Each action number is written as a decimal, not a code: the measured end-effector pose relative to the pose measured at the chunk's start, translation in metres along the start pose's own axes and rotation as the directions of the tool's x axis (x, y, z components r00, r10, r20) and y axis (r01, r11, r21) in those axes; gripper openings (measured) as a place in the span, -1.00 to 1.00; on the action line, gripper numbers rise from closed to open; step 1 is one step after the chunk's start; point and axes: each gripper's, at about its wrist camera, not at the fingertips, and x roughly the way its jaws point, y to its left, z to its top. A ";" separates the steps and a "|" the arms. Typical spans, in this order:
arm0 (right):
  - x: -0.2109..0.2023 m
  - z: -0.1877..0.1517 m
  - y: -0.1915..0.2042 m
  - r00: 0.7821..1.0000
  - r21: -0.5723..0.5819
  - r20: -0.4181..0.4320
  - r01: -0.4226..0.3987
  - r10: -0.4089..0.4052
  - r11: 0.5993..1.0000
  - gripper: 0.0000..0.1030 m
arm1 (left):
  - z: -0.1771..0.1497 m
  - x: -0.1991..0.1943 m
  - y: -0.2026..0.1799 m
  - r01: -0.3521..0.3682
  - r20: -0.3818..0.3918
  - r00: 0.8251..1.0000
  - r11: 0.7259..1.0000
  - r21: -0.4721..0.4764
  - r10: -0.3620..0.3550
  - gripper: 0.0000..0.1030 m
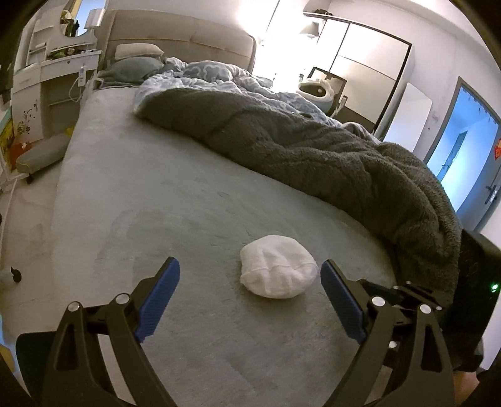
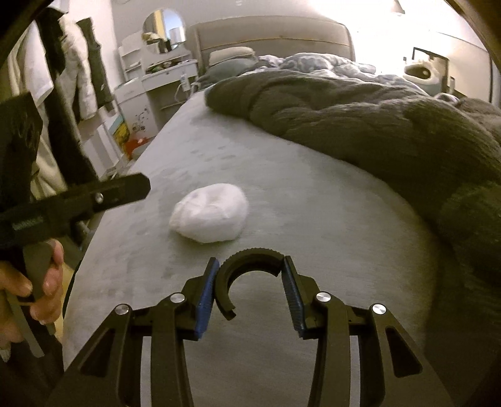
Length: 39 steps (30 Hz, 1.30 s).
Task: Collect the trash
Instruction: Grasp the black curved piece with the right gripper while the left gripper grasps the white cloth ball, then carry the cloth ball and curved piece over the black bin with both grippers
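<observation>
One white wad [image 1: 277, 270] on bed [image 1: 131, 200]; one black ring [image 2: 250, 275] in right gripper [image 2: 250, 292].

Bed count: one white bundle, one black ring piece

I count one white crumpled wad [image 1: 277, 270] on the grey sheet [image 1: 162, 200], one black C-shaped ring piece [image 2: 247, 275], two pillows [image 1: 137, 50] at the headboard, one dark fleece blanket [image 1: 328, 156], one patterned duvet [image 1: 216, 75], one oval mirror [image 2: 164, 29], and two grippers: left gripper [image 1: 250, 278], right gripper [image 2: 250, 281].
</observation>
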 end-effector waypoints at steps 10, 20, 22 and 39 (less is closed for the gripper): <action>-0.013 -0.004 -0.023 1.000 0.037 0.012 0.010 -0.010 0.999 -0.20 | -0.004 0.036 -0.019 0.032 -0.063 0.997 0.999 -0.021 -0.033 0.83; -0.023 -0.011 -0.041 1.000 0.065 0.017 0.009 -0.011 0.998 -0.19 | -0.005 0.076 -0.028 0.007 -0.126 0.992 0.999 -0.040 -0.012 0.82; -0.023 -0.012 -0.042 1.000 0.065 0.018 0.007 -0.008 0.998 -0.19 | -0.005 0.080 -0.027 0.006 -0.130 0.991 0.999 -0.049 -0.013 0.79; -0.021 0.001 -0.020 1.000 0.041 0.029 -0.005 0.004 0.999 -0.20 | -0.005 0.053 -0.020 -0.013 -0.083 0.997 1.000 -0.014 0.012 0.13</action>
